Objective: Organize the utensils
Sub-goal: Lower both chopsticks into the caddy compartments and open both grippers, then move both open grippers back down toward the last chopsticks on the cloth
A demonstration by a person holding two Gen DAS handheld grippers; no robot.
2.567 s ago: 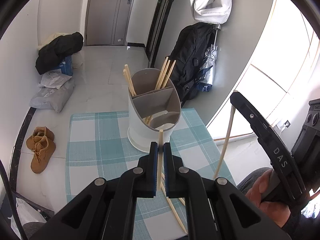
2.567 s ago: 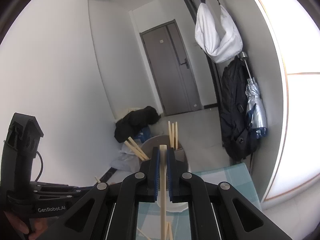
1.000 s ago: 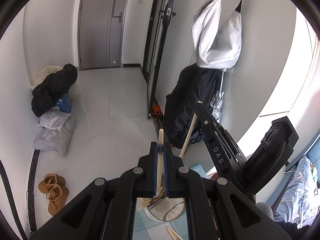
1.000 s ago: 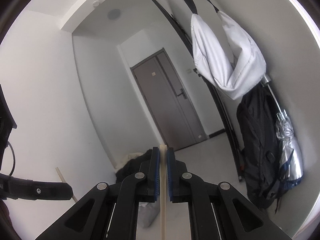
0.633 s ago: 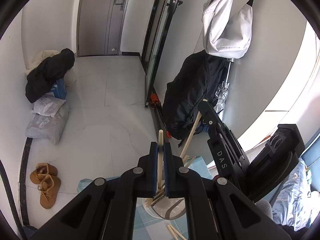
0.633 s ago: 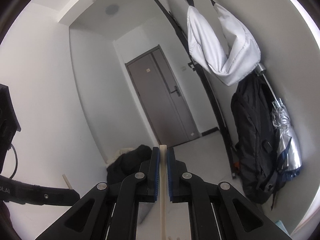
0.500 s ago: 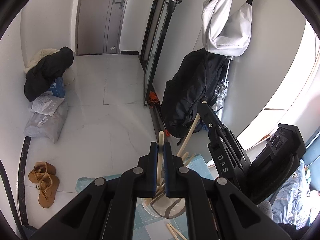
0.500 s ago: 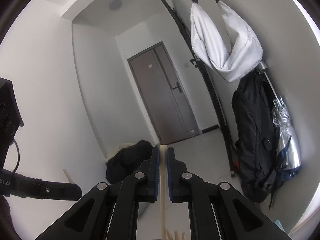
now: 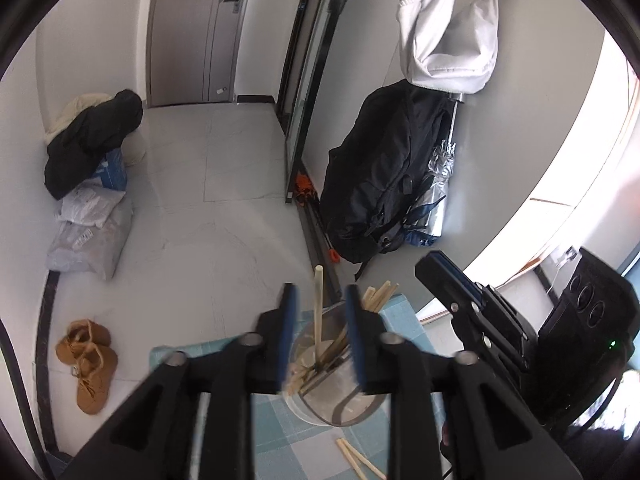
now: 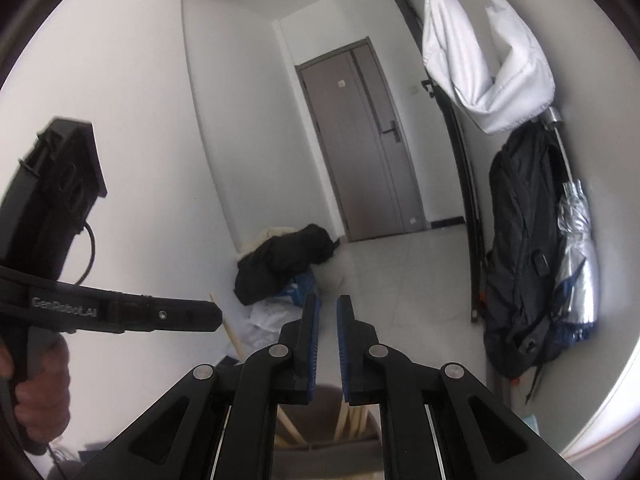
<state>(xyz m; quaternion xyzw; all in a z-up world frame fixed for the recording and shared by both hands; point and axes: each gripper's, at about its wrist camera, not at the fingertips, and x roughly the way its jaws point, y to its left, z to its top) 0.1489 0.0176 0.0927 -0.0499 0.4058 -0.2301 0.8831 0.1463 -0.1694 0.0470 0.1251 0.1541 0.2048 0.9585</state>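
In the left wrist view my left gripper [image 9: 318, 300] is open above the white and grey utensil holder [image 9: 334, 400]. A wooden chopstick [image 9: 318, 312] stands loose between the parted fingers, its lower end down in the holder among several other chopsticks [image 9: 378, 294]. My right gripper [image 10: 325, 312] is open and empty in the right wrist view, just above the holder [image 10: 316, 430] and its chopsticks [image 10: 346, 416]. The right gripper [image 9: 456, 304] also shows at the right of the left view. Two chopsticks [image 9: 360, 458] lie on the checked cloth.
The holder stands on a teal and white checked tablecloth [image 9: 276, 420]. Beyond the table are a tiled floor, brown shoes [image 9: 86, 364], bags and a dark jacket [image 9: 90, 136] at the left wall, a black backpack [image 9: 380, 184] and a door [image 10: 360, 140].
Both grippers have opened. Each held a chopstick above the holder half a second ago; the left one's chopstick now stands loose in the holder, and the right one's is gone from between its fingers.
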